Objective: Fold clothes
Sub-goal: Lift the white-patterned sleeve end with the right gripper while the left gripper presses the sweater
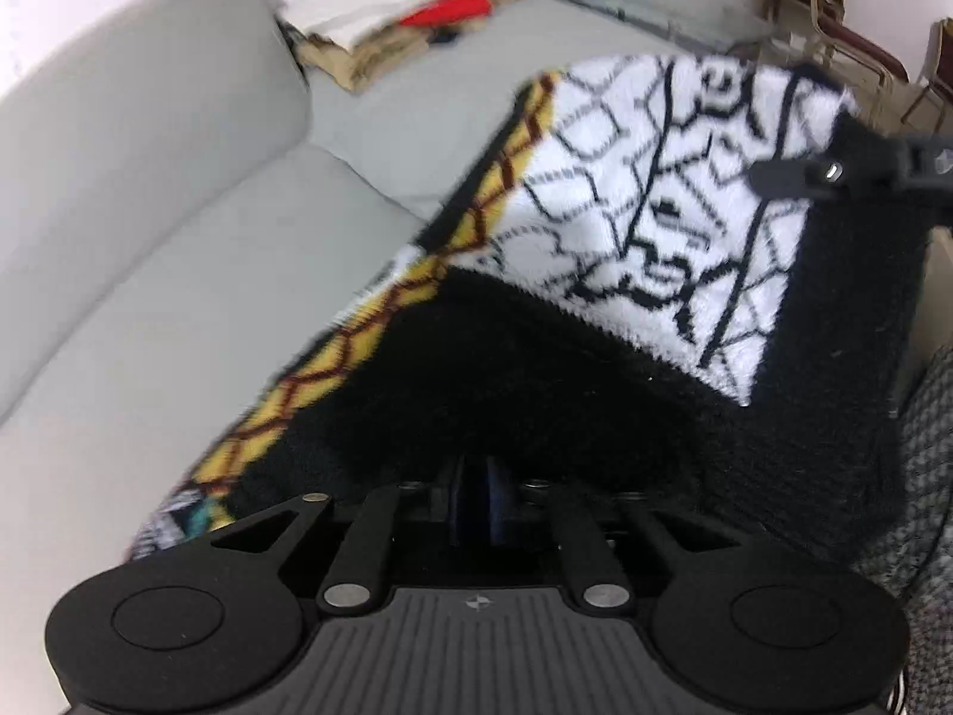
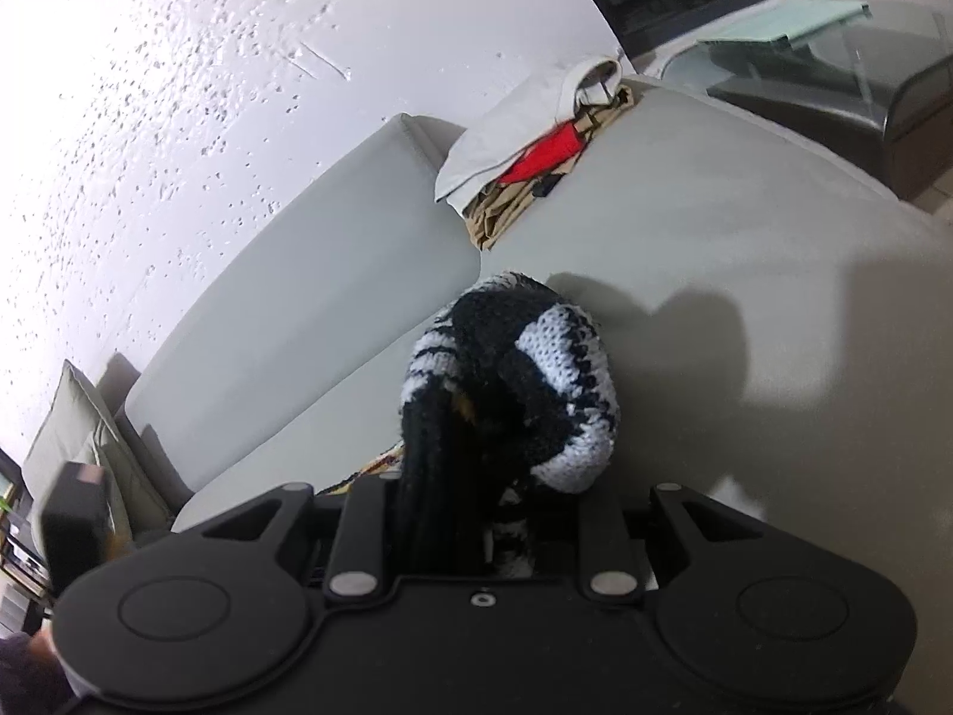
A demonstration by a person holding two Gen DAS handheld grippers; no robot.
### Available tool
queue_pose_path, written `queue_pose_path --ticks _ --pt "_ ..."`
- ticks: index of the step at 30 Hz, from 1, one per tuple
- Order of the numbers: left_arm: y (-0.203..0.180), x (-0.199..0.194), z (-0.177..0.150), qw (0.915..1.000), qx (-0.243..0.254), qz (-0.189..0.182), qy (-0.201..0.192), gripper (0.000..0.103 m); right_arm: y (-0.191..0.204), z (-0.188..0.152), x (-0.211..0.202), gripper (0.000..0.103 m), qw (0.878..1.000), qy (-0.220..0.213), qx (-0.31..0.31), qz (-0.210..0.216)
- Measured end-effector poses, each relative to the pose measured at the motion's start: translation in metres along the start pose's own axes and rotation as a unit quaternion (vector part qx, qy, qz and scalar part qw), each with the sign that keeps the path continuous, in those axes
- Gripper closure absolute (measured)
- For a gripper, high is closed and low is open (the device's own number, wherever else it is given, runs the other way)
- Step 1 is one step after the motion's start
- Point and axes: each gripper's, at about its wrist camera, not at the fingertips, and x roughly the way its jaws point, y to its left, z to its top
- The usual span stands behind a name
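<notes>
A fuzzy knit sweater (image 1: 625, 238), black with a white web-patterned panel and yellow honeycomb trim, hangs stretched in the air above the grey sofa (image 1: 178, 310). My left gripper (image 1: 476, 494) is shut on its black edge; the fingertips are buried in the fabric. My right gripper shows in the left wrist view at the far right (image 1: 846, 173), clamped on the sweater's far corner. In the right wrist view, the right gripper (image 2: 476, 512) is shut on a bunched black-and-white fold of the sweater (image 2: 536, 387).
A pile of folded clothes (image 1: 417, 18), white, red and tan, lies at the sofa's far end, also in the right wrist view (image 2: 536, 149). A glass table (image 2: 834, 47) stands beyond the sofa. Chairs (image 1: 834, 18) stand at the back right. A grey knit item (image 1: 929, 476) is at right.
</notes>
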Motion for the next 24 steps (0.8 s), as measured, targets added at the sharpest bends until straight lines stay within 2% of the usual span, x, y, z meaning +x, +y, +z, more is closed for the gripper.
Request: queue_pose_path --ticks 2,4,6,9,11,12,14,17,18,19,20,21,24 --pt "0.0 -0.02 -0.002 0.9993 0.019 0.007 -0.03 0.075 0.003 -0.001 -0.001 0.079 1.0 -0.005 -0.009 -0.004" --pt "0.006 -0.02 0.003 0.998 0.023 0.037 -0.046 0.074 0.01 -0.002 -0.001 0.079 1.0 -0.014 -0.023 -0.009" --pt "0.015 -0.008 0.011 0.9971 0.01 0.061 -0.044 0.078 0.018 -0.004 -0.001 0.079 0.999 -0.027 -0.04 -0.011" --pt "0.03 0.023 0.024 0.9968 -0.003 0.077 -0.022 0.094 0.027 -0.007 -0.003 0.079 0.998 -0.039 -0.055 -0.01" --pt "0.031 0.052 0.027 0.9977 0.011 0.066 0.013 0.101 0.029 -0.007 -0.003 0.079 0.997 -0.041 -0.059 -0.01" --pt "0.028 0.066 0.028 0.9975 0.024 0.058 0.033 0.103 0.03 -0.007 -0.003 0.079 0.997 -0.04 -0.064 -0.01" --pt "0.015 0.083 0.023 0.9944 0.061 0.076 0.041 0.103 0.034 -0.007 -0.002 0.079 0.996 -0.039 -0.075 -0.01" --pt "0.015 0.081 0.027 0.9952 0.035 0.085 0.034 0.103 0.04 -0.008 0.003 0.079 0.995 -0.04 -0.092 -0.018" --pt "0.017 0.072 0.026 0.9952 0.02 0.091 0.03 0.101 0.041 -0.009 0.003 0.079 0.995 -0.042 -0.092 -0.019" --pt "0.019 0.062 0.025 0.995 0.004 0.097 0.025 0.095 0.041 -0.009 0.004 0.079 0.995 -0.043 -0.09 -0.018" --pt "0.02 0.049 0.023 0.9944 -0.007 0.104 0.015 0.083 0.041 -0.008 0.004 0.079 0.995 -0.044 -0.087 -0.019" --pt "0.02 0.03 0.017 0.9939 -0.021 0.108 0.0 0.075 0.041 -0.008 0.005 0.079 0.995 -0.045 -0.085 -0.02" --pt "0.015 -0.031 -0.01 0.9881 -0.071 0.128 -0.046 0.066 0.043 -0.01 0.005 0.079 0.995 -0.047 -0.088 -0.03"
